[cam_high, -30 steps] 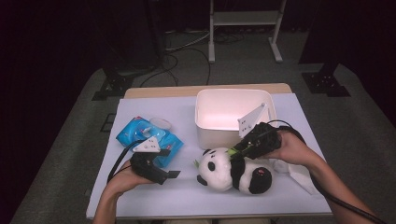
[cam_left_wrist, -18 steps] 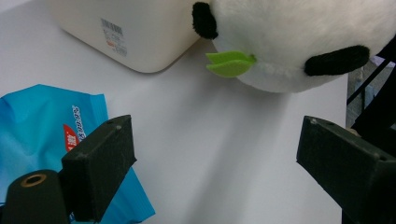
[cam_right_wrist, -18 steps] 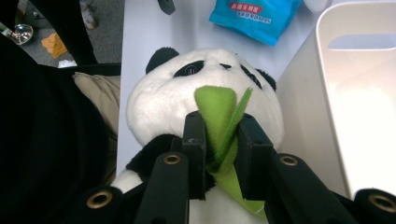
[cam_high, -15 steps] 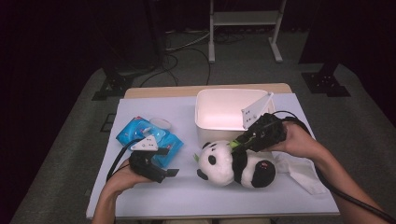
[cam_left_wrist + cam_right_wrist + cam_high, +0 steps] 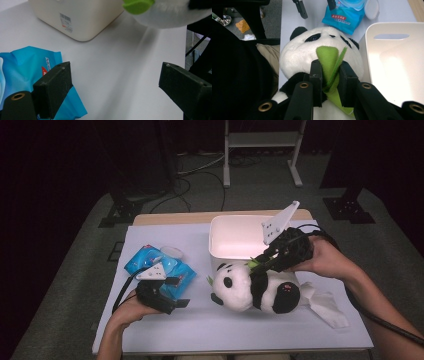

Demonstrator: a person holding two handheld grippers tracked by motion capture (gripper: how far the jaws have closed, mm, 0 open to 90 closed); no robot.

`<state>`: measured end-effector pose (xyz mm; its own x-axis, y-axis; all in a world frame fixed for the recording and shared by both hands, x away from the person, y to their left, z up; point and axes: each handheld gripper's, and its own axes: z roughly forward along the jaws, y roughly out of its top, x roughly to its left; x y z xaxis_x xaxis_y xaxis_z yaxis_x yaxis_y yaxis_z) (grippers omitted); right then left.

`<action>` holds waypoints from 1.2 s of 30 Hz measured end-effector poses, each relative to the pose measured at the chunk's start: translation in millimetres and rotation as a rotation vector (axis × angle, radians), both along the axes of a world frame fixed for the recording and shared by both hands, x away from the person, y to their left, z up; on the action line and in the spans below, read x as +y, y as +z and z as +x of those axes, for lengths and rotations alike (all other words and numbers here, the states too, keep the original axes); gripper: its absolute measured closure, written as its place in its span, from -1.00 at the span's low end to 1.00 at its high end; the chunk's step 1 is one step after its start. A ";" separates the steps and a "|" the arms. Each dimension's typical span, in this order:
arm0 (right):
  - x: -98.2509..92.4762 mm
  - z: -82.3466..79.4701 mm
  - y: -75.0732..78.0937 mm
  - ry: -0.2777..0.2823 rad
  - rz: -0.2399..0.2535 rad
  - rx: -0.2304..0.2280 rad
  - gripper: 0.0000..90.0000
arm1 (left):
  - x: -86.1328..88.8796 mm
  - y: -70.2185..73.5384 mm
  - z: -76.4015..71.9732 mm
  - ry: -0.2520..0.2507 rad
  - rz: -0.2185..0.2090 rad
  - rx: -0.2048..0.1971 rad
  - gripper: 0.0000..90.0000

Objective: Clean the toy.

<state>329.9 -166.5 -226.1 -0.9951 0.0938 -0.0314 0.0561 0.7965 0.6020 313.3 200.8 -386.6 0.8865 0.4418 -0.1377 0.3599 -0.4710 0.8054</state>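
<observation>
A black-and-white plush panda (image 5: 240, 285) with a green felt leaf (image 5: 252, 265) on its chest hangs just in front of the white bin (image 5: 235, 237). My right gripper (image 5: 259, 266) is shut on that leaf; in the right gripper view the leaf (image 5: 328, 57) is pinched between the two jaws of the right gripper (image 5: 330, 75), above the panda's head (image 5: 297, 57). My left gripper (image 5: 179, 292) rests open on the table left of the panda, beside a blue wipes pack (image 5: 150, 262). In the left gripper view the left gripper (image 5: 115, 82) has bare table between its jaws.
The white bin (image 5: 397, 65) is open-topped, with a barcode label on its near wall (image 5: 82, 17). A crumpled white cloth (image 5: 325, 307) lies at the right of the table. The blue pack (image 5: 22, 62) sits against the left gripper's jaw. Cables trail off both grippers.
My right gripper has risen with the panda hanging by its leaf, a little toward the bin. The left hand has stayed put.
</observation>
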 end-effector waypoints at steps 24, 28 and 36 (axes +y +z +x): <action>-3.5 12.1 53.1 -0.002 -0.005 -0.068 0.67 | 2.7 -4.2 2.7 0.011 -0.009 0.022 -0.76; -3.8 16.0 63.6 -0.011 -0.009 -0.080 0.67 | 2.0 -5.7 3.6 0.003 -0.004 0.023 -0.76; -2.6 26.2 74.6 -0.011 -0.014 -0.081 0.67 | 4.0 -6.3 4.2 0.005 -0.001 0.023 -0.76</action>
